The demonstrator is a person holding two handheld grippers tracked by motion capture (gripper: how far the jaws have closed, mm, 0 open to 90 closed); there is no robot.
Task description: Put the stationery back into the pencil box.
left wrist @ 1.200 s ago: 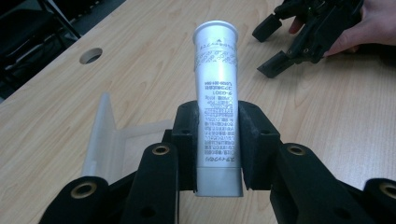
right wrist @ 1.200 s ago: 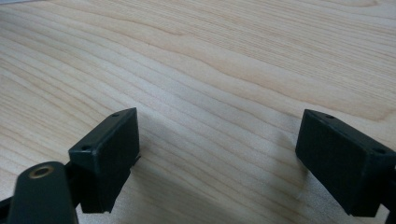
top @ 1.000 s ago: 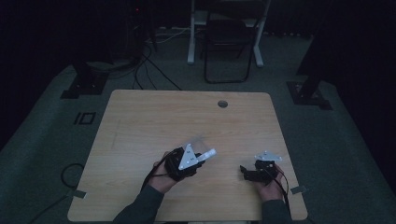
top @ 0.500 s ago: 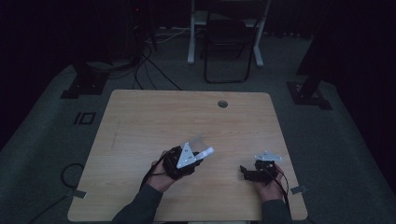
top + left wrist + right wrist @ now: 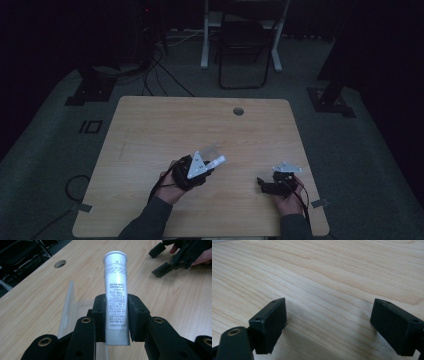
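A silver-white tube (image 5: 115, 287) with small printed text stands clamped between the pads of my left gripper (image 5: 116, 315), cap end pointing away. In the high view the left gripper (image 5: 207, 166) hovers over the table's front middle, and the tube (image 5: 219, 161) sticks out to its right. A clear plastic box (image 5: 71, 307) lies on the wood just under and beyond the jaws. My right gripper (image 5: 328, 322) is open above bare wood with nothing between its pads. It sits low near the front right of the table (image 5: 262, 185), jaws pointing left.
The wooden table (image 5: 165, 125) has a round cable hole (image 5: 238, 111) near its far edge. Beyond the table are a folding chair (image 5: 245, 45), a white desk leg (image 5: 205, 35) and floor cables (image 5: 160, 75). From the left gripper view, the right gripper (image 5: 175, 257) is at the upper right.
The left gripper has drifted slightly left with the tube still held. The right gripper has stayed put.
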